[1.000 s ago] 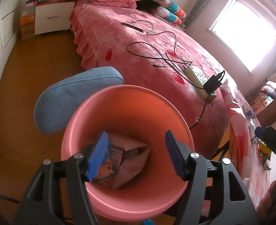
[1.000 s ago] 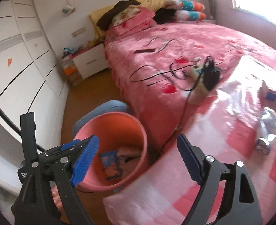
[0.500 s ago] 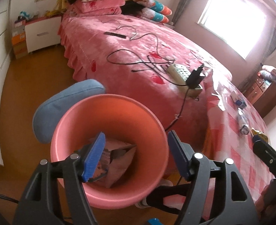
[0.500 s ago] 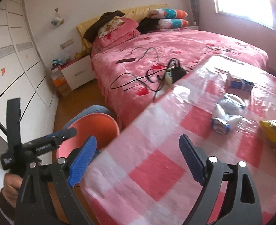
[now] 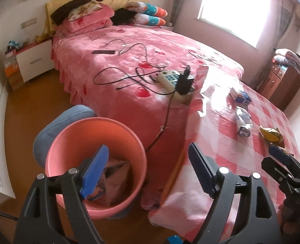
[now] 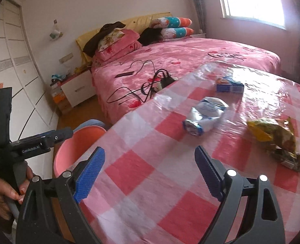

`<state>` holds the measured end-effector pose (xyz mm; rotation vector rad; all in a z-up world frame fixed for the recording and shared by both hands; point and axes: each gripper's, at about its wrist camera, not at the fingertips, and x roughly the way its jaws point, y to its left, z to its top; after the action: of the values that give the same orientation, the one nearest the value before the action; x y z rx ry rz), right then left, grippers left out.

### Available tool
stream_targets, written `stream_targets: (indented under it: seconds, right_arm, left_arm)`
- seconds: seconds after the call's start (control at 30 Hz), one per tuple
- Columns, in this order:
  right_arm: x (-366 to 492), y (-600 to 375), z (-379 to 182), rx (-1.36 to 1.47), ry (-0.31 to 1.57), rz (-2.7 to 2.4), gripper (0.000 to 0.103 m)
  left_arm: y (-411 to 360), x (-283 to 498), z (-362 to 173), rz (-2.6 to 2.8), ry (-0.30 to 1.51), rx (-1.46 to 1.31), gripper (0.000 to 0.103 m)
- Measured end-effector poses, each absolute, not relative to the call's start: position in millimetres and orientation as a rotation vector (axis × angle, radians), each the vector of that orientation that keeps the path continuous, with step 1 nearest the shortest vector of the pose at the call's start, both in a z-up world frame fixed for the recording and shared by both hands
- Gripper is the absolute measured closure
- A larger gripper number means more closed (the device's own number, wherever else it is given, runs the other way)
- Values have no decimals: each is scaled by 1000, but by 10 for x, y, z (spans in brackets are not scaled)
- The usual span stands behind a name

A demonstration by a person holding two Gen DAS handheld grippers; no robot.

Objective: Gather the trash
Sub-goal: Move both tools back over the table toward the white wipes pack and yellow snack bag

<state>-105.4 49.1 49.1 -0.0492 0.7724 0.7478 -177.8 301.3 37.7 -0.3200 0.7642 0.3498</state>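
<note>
Both grippers empty: left gripper (image 5: 147, 172) jaws opening, right gripper (image 6: 150, 172) wide.
Left's swung off the pink bin (image 5: 92, 162) lower left; wrappers (image 6: 204, 116) next.

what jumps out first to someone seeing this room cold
The pink bed fills the middle of the room, with cables and a power strip on its near edge. Beside it, a checked table carries loose wrappers, and a pink bin on the floor already holds trash.
</note>
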Motion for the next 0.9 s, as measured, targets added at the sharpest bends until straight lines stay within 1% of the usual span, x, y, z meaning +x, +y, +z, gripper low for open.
stream_targets:
  seconds: [0.4, 0.9]
  right_arm:
    - [-1054, 127, 546, -43, 758, 706, 14]
    - [-942, -319, 649, 12, 730, 639, 14]
  left_arm:
    - [2434, -1533, 559, 298, 770, -217, 21]
    - [1917, -1361, 634, 246, 785, -119, 20]
